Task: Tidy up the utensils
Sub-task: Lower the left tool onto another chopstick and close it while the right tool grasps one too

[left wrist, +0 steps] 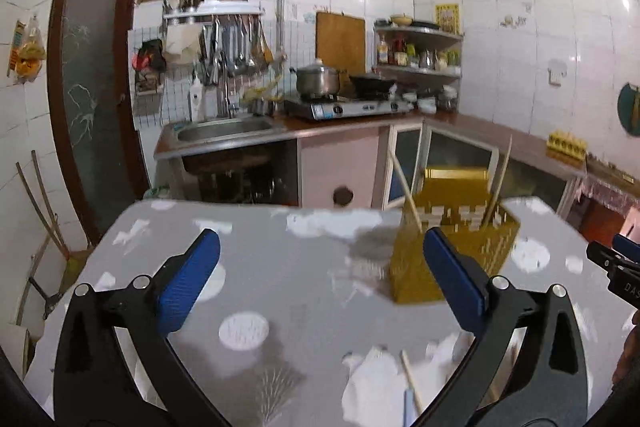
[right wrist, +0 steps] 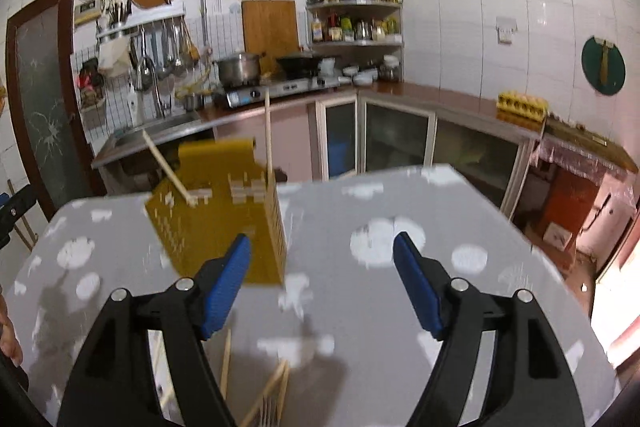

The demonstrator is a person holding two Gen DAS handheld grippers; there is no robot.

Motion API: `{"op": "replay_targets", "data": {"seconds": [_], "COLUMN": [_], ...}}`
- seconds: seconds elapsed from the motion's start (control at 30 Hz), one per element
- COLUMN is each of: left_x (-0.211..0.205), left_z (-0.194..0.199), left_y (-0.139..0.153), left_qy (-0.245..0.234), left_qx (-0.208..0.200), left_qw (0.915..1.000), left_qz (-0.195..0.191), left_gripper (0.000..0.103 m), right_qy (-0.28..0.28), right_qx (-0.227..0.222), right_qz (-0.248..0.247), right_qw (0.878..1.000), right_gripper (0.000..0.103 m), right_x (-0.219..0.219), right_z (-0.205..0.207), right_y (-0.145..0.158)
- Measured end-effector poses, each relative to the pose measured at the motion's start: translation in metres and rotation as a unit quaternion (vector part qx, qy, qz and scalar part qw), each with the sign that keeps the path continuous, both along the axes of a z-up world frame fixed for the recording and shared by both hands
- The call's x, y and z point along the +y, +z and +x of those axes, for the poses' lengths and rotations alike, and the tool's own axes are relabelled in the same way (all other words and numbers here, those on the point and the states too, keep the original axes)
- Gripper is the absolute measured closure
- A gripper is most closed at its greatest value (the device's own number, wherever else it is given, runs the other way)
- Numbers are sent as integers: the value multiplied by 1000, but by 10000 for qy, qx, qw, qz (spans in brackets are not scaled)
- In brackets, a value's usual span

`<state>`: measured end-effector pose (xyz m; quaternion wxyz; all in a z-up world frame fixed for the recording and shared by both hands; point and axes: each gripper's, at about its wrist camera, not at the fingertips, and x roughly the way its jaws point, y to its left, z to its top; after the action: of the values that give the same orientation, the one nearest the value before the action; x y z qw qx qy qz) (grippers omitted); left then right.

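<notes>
Left gripper (left wrist: 320, 267): jaws spread wide, nothing between them.
Right gripper (right wrist: 322, 271): jaws apart, empty.
Loose chopsticks (right wrist: 276, 391): on the table (right wrist: 500, 255) below the fingers, long axis running away from them, ends cut off.
Yellow holder (right wrist: 224, 227): just beyond the right gripper's left finger, blurred; two chopsticks (right wrist: 268, 135) stand in it, tips up.

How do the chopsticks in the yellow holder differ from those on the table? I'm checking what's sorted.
The chopsticks in the holder stand upright or leaning in the yellow holder; the loose chopsticks lie flat on the table, near the grippers. Both look like pale wood.
</notes>
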<state>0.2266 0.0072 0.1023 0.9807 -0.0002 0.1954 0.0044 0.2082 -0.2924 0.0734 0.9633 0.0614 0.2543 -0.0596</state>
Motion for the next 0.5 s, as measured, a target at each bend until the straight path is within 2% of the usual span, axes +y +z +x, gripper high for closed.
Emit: {"op": "replay_targets", "data": {"seconds": [0.2, 0.3, 0.5], "left_x": [-2, -6, -9], "left_z": [-7, -3, 9], "left_y": [-32, -50, -84], "left_qy": [-76, -209, -160], "left_qx": [327, 676, 1186], "left_qw": [9993, 9974, 9928], "left_qz": [175, 160, 52], "left_gripper": [5, 5, 5], "right_qy": [-62, -98, -117], "right_qx": [422, 670, 1103], "right_qz": [-51, -83, -94], "right_qw": [9991, 9977, 9938], "right_gripper": [30, 31, 31], "right_x": [5, 9, 9], "right_z": [-10, -7, 7], "right_y": [-45, -63, -87]}}
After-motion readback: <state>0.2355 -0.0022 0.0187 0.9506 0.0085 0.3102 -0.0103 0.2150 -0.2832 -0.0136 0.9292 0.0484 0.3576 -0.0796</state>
